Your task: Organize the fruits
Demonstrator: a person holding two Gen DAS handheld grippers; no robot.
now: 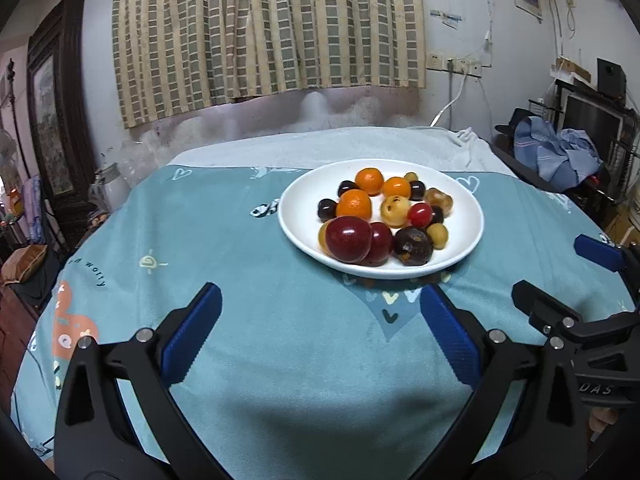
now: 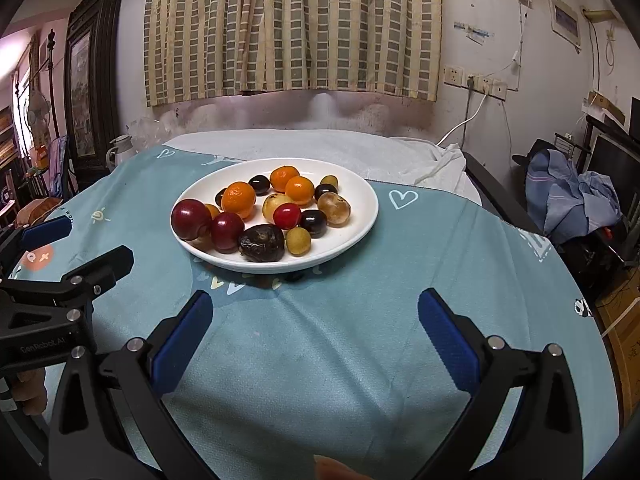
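Fruits (image 1: 380, 216), piled on a white plate (image 1: 472, 236), ahead of both claws. Plate set on a teal cloth (image 1: 240, 280) printed with hearts and small cartoon figures, spread over the bench; a white towel (image 1: 320, 146) laid under the cloth at the far edge, beyond the plate. Behind that, a stained wall with a checked curtain (image 1: 264, 28), a row of wall sockets (image 2: 476, 80) with a white cable hanging down. Dark framed picture (image 1: 52, 120) far off to the left of the claws, a white jug (image 2: 120, 150) near it, crumpled blue clothing (image 2: 572, 196) on dark furniture off to the right.

In the pile: two dark red plums (image 2: 192, 218) at the near left rim, touching each other; three oranges (image 2: 239, 199) behind them; a wrinkled dark brown fruit (image 2: 262, 243) at the near edge; a small red tomato (image 2: 287, 216) in the middle; several near-black grapes (image 2: 314, 222); a few yellow-green fruits (image 2: 299, 241); a brownish translucent one (image 2: 334, 209) to the right.

Left claw (image 1: 320, 336) low over the cloth, short of the plate, blue pads (image 1: 192, 332) spread wide, nothing between them. Right claw (image 2: 316, 340) alongside, level with it, likewise gaping and holding nothing, plate ahead and slightly to its left.
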